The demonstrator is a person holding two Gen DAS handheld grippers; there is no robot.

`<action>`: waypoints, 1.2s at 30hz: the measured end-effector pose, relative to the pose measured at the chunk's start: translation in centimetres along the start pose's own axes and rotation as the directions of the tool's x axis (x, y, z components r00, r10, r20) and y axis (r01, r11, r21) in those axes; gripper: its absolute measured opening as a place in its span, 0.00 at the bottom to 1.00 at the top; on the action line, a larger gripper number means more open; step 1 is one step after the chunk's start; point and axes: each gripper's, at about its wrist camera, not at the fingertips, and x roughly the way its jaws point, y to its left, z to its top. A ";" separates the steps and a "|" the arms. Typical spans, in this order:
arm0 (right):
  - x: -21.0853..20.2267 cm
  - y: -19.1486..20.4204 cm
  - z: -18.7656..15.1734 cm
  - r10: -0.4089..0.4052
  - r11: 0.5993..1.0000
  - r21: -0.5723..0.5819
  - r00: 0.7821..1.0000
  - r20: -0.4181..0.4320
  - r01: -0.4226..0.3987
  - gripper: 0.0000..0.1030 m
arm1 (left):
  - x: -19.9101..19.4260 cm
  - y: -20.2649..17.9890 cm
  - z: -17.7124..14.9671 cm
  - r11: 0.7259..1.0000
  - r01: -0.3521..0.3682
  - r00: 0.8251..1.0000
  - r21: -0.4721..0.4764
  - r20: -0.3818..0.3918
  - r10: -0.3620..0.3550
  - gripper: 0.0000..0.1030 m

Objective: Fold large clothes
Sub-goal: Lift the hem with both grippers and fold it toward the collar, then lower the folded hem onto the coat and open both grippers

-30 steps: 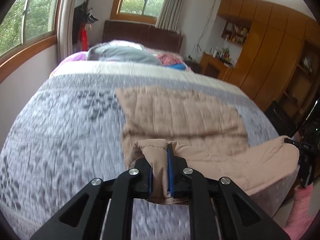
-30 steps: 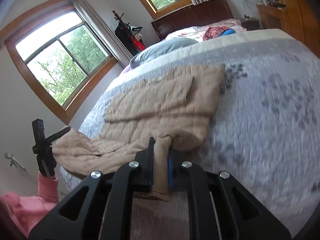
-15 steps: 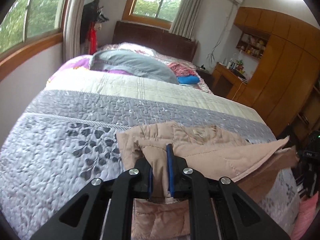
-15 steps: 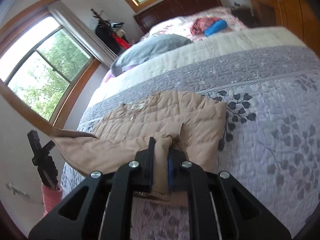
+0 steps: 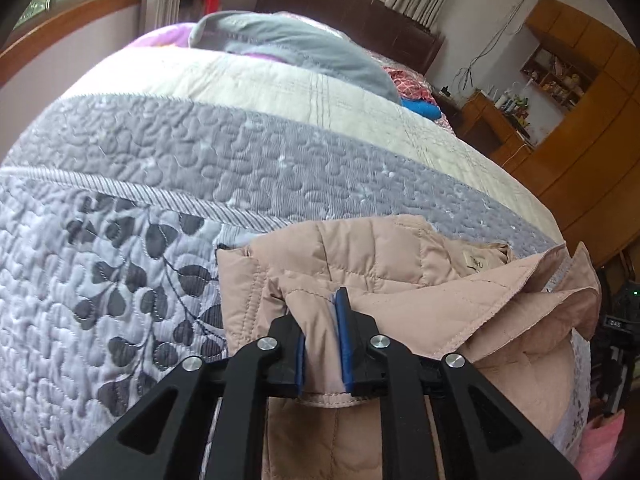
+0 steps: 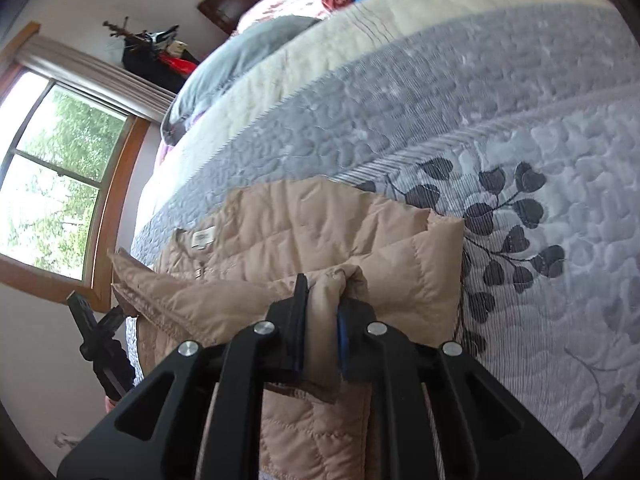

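The bed (image 5: 192, 184), covered by a grey-and-white quilted spread with a dark leaf print, fills most of both wrist views and serves as the folding surface. On it, in the lower middle of each frame, lies the beige quilted jacket (image 5: 372, 256), its neck label showing right of centre in the left view and at left centre in the right view. The jacket's hem edge has been brought up over the body toward the collar, which reads as a bottom-to-top fold being laid down. The left gripper (image 5: 322, 344), at the bottom centre of its frame, has a bunched corner of the hem between its blue pads, and the right gripper (image 6: 322, 340) has the opposite corner in the same way; holding both corners keeps the edge straight as it is set down. Both sets of jaws are easing apart with cloth between them, probably to release the fold.
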 end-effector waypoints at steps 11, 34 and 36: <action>-5.7 -1.8 -2.2 0.117 0.993 -0.012 0.983 0.143 -0.117 0.57 | -3.7 3.2 -0.3 0.962 0.231 0.973 -0.149 0.021 -0.230 0.29; 0.5 2.8 -8.9 -0.095 0.973 -0.204 0.993 0.071 0.107 0.10 | -4.2 -2.1 -7.7 0.991 -0.079 0.995 0.105 0.060 0.073 0.24; -0.5 2.8 -8.9 -0.079 0.976 -0.196 0.991 0.104 0.099 0.08 | -4.2 -2.2 -6.8 0.994 -0.071 0.995 0.089 0.070 0.065 0.17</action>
